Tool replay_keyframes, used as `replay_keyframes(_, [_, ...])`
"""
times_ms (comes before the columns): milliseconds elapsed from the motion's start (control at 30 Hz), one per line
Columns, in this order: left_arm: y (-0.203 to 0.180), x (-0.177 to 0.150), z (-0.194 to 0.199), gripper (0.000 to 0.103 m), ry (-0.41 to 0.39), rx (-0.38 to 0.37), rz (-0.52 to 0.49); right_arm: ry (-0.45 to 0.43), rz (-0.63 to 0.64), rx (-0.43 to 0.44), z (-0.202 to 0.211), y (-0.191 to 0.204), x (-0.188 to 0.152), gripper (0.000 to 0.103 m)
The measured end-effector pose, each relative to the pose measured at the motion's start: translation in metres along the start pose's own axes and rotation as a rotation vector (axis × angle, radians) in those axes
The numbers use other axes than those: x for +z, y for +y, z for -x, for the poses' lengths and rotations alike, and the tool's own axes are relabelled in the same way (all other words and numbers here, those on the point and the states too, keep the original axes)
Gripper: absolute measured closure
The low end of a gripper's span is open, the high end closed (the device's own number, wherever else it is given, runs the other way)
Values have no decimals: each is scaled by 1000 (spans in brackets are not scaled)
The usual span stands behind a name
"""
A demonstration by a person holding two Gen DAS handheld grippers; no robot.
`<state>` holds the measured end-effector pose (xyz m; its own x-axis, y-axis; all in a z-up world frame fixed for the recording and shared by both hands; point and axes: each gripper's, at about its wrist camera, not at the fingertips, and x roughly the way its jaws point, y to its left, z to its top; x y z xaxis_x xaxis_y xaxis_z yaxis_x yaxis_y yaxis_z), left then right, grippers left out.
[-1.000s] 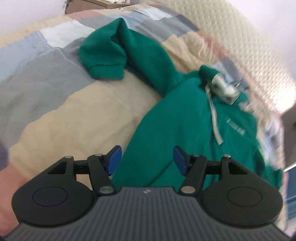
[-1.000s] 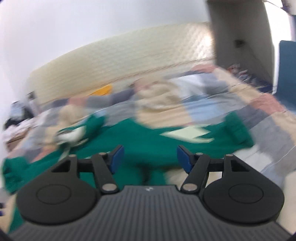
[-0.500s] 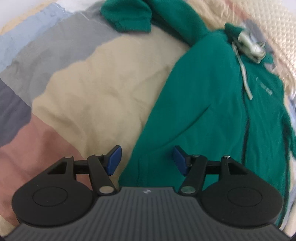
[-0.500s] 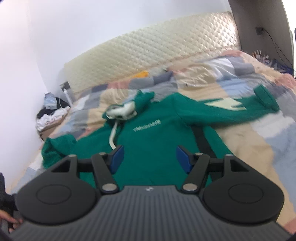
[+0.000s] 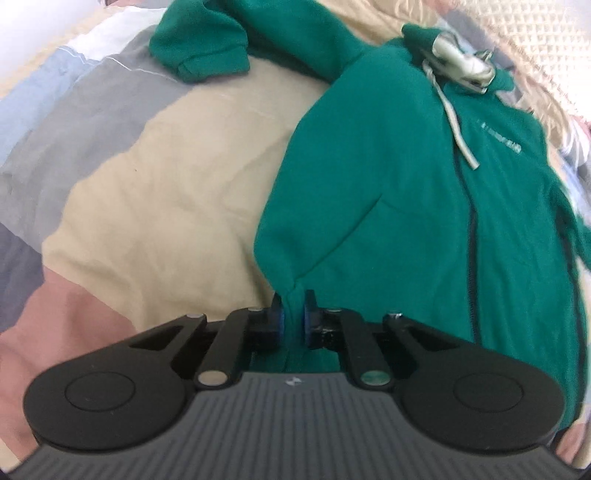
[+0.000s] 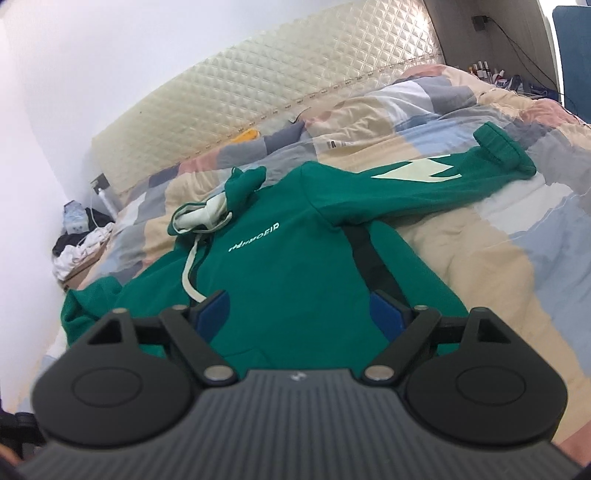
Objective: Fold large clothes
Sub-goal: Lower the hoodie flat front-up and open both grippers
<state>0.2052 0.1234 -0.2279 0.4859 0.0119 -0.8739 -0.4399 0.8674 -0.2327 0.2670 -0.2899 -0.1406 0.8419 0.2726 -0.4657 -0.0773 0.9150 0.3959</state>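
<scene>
While spread across the bed (image 5: pixel 155 192), green hoodie (image 5: pixel 406 206) hem pinched in left hand-held gripper (image 5: pixel 292 317), under wide-open right hand-held gripper (image 6: pixel 297 314).

You have one green hoodie (image 6: pixel 295 266) lying front up on the bed, hood (image 6: pixel 236 192) toward the headboard end, hem toward the foot. Pale lining shows in the rumpled hood; a pale drawstring (image 6: pixel 190 273) trails down the chest beside small white lettering (image 6: pixel 255 242). One sleeve (image 6: pixel 436 181) stretches out flat toward the bed's side, with a pale lightning mark and ribbed cuff. The other sleeve (image 5: pixel 258 33) angles off the opposite way, its cuff doubled over. The hem corner (image 5: pixel 291 295) on that side is bunched and lifted slightly off the bed.
</scene>
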Motion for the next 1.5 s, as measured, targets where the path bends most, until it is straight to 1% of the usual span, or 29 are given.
replay_keyframes(67, [6,3,12,93,-8,-18,16,-5,-6,-11,2,-2,0,19])
replay_keyframes(133, [12,8,25,93,-15,-42,47,-7,-23,-5,2,-5,1,19])
replay_keyframes(200, [17,12,34,93,-27,-49,60,-8,-37,-3,2,-6,1,19])
replay_keyframes(333, [21,15,37,93,-23,-9,51,-17,-30,-5,3,-4,2,19])
replay_keyframes(433, [23,14,24,94,-6,56,30,-15,-16,-10,4,-3,1,19])
replay_keyframes(500, [24,14,13,94,10,70,29,-14,-17,-9,4,-3,2,19])
replay_keyframes(633, [15,14,13,93,-12,75,-14,-12,-22,-17,4,-3,2,19])
replay_keyframes(667, [14,14,16,91,-17,73,-23,-13,-22,-18,4,-3,2,19])
replay_keyframes(733, [12,12,24,77,-40,79,-36,-14,-30,-20,4,-5,2,19])
replay_keyframes(767, [8,10,31,60,-64,95,-46,-15,-37,-18,4,-5,2,19])
replay_keyframes(800, [6,9,38,49,-106,116,-52,-16,-42,-17,4,-6,2,19])
replay_keyframes(867, [2,8,61,48,-210,119,-69,-22,-43,-17,5,-6,2,19])
replay_keyframes(933, [-5,9,77,48,-268,104,-83,-26,-39,-15,7,-5,2,19])
replay_keyframes(1100, [-36,14,107,48,-366,-8,-126,-36,-25,-19,9,-3,1,19])
replay_keyframes(1167, [-58,14,112,48,-408,-48,-185,-41,-14,-27,11,-1,0,19])
replay_keyframes(1200, [-70,13,114,48,-439,-53,-220,-42,-11,-28,11,0,0,19])
replay_keyframes(1267, [-98,10,112,48,-497,-43,-274,-46,0,-36,12,1,0,19])
replay_keyframes(1300, [-108,8,110,48,-505,-59,-286,-47,4,-42,12,1,0,19])
replay_keyframes(1367, [-127,5,98,48,-493,-113,-308,-50,11,-52,13,0,0,19])
replay_keyframes(1400, [-133,1,92,48,-497,-125,-322,-51,9,-59,13,0,0,19])
replay_keyframes(1467, [-145,-9,73,48,-538,-138,-372,-51,-1,-72,12,-3,-1,19])
replay_keyframes(1500, [-150,-13,61,48,-527,-123,-382,-49,-4,-78,11,-4,-1,19])
